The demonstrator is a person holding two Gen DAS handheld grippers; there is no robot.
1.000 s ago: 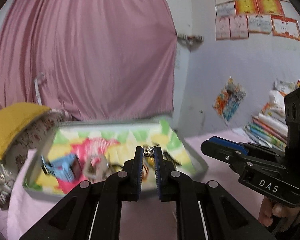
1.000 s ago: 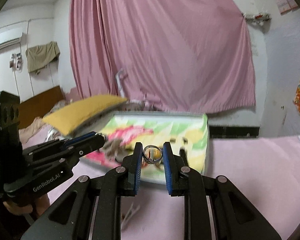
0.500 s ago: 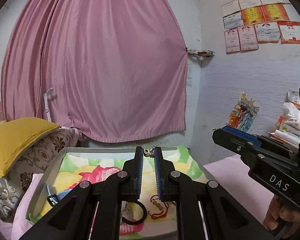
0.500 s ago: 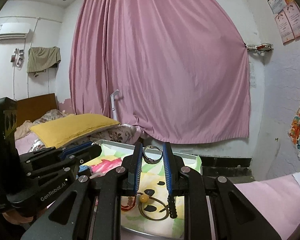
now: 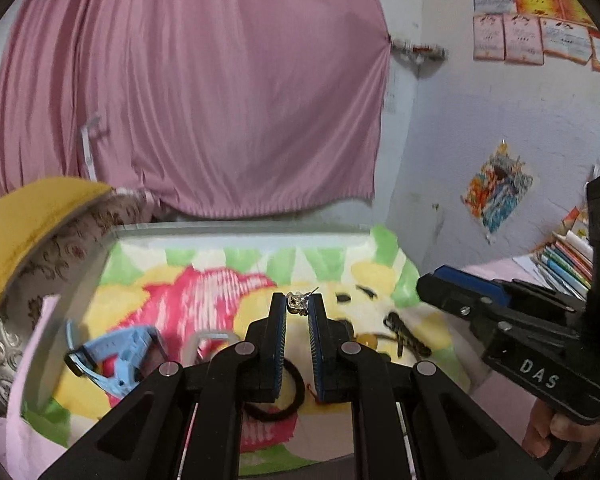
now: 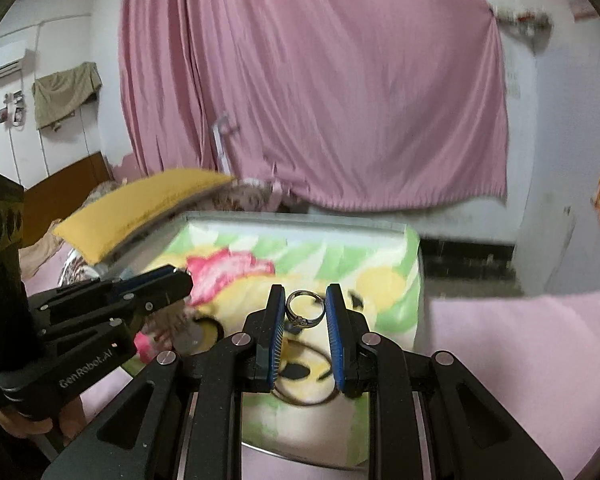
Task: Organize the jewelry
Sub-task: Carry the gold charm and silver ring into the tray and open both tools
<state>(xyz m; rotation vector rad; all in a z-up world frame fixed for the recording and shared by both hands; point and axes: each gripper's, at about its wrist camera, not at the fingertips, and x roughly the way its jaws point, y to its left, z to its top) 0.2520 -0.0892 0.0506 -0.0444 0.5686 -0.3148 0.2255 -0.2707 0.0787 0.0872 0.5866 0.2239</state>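
A metal tray (image 5: 80,280) lined with a bright cartoon print lies on the pink bedding; the same tray (image 6: 414,248) fills the middle of the right wrist view. My left gripper (image 5: 298,305) hangs above it, shut on a small silver earring (image 5: 297,303) pinched at its tips. My right gripper (image 6: 305,307) is shut on a silver ring (image 6: 305,309), held upright between the blue pads over the tray. Each gripper shows at the edge of the other's view. In the tray lie a blue watch (image 5: 114,354), a black hair tie (image 5: 276,404), a black hair clip (image 5: 406,338) and a thin bangle (image 6: 306,398).
A yellow pillow (image 5: 24,224) on a patterned cushion presses against the tray's left side. The pink curtain (image 5: 204,92) hangs behind. Stacked books (image 5: 564,260) sit at the right by the wall. Pink bedding (image 6: 520,356) spreads to the right of the tray.
Both grippers have tipped downward and moved in over the tray, so more of its contents shows. Each still grips its piece of jewelry.
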